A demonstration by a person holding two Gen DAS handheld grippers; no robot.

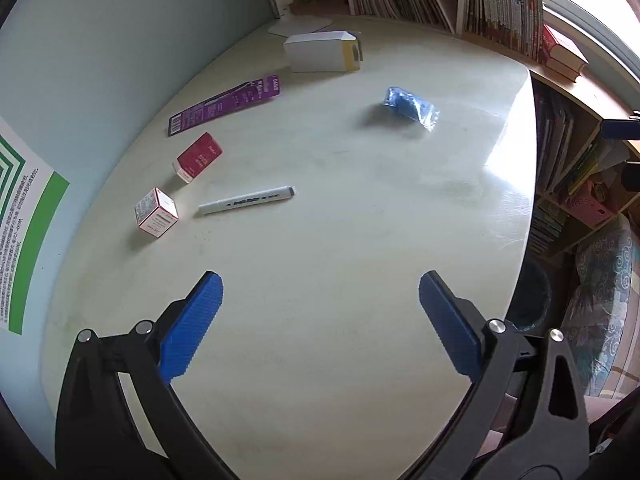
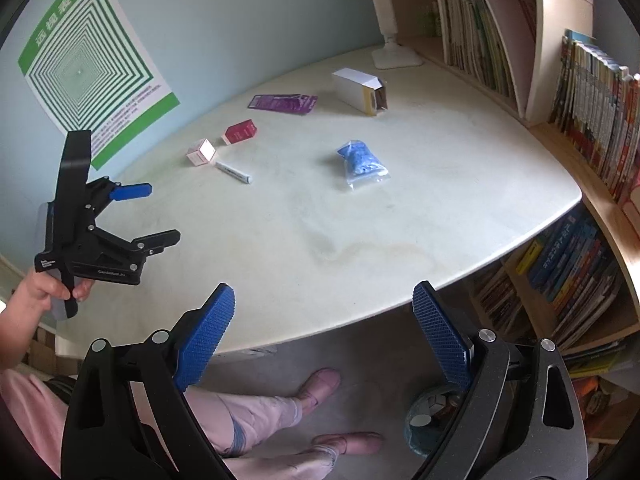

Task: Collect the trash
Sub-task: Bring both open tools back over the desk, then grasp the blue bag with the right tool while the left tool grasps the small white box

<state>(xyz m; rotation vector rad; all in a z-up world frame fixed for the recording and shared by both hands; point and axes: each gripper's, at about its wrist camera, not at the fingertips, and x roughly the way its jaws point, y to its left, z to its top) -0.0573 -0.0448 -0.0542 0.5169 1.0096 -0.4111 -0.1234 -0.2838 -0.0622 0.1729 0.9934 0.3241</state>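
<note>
Trash lies on a pale table: a blue plastic bag, a white and yellow carton, a purple card package, a red box, a pink and white box and a white marker. My left gripper is open and empty above the table's near part; it also shows in the right wrist view. My right gripper is open and empty at the table's front edge.
Bookshelves full of books run along the right side. A white lamp base stands at the table's back. A dark bin sits on the floor beside the table. The person's legs are below the front edge.
</note>
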